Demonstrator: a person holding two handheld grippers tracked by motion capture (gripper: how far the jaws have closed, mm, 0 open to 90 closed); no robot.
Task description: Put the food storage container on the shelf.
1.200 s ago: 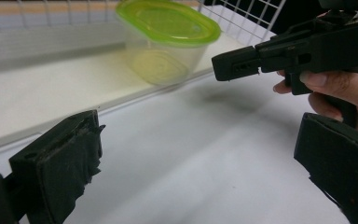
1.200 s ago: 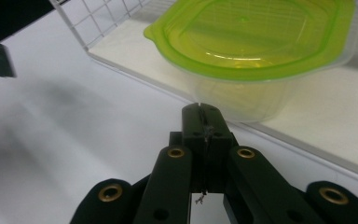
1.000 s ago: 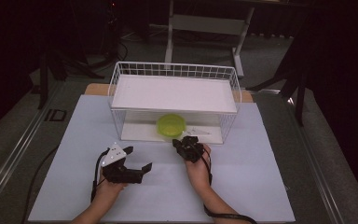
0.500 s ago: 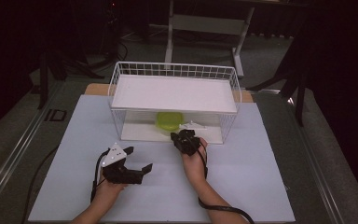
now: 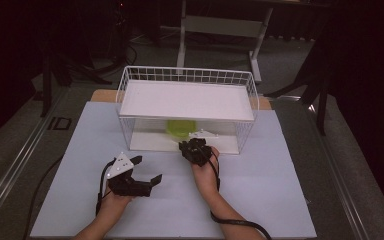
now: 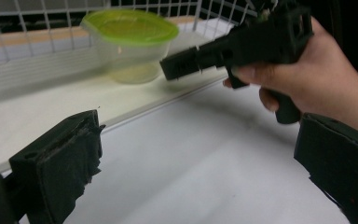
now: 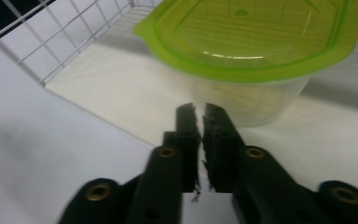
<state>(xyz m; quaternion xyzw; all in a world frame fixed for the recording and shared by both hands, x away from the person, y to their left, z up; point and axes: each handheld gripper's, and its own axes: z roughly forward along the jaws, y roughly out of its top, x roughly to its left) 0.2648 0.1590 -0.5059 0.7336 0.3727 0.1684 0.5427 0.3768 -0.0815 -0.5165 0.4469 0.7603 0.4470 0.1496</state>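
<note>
High view, nearest edge: two forearms entering from the bottom over a white table cover. Left gripper resting low at the left, jaws spread wide apart, nothing between them. In left gripper view, same wide gap between the two black pads, only bare white surface inside it.

A bit farther: right gripper held by the right hand, pointing toward the open front of a white wire basket. In right gripper view, jaws pressed almost together, only a thin slit left between the fingertips, nothing clamped in it. Tips just in front of the container, near its clear wall, touching or not is impossible to tell.

Farther again: clear plastic container with a green lid, standing upright on the lower white floor of the basket, under the flat white shelf, near the front opening and about at the middle. In left gripper view, container seen beyond the right gripper, lid closed on top. In right gripper view, green lid large and close above the jaws.

Behind the basket: dark floor and a grey stand.
</note>
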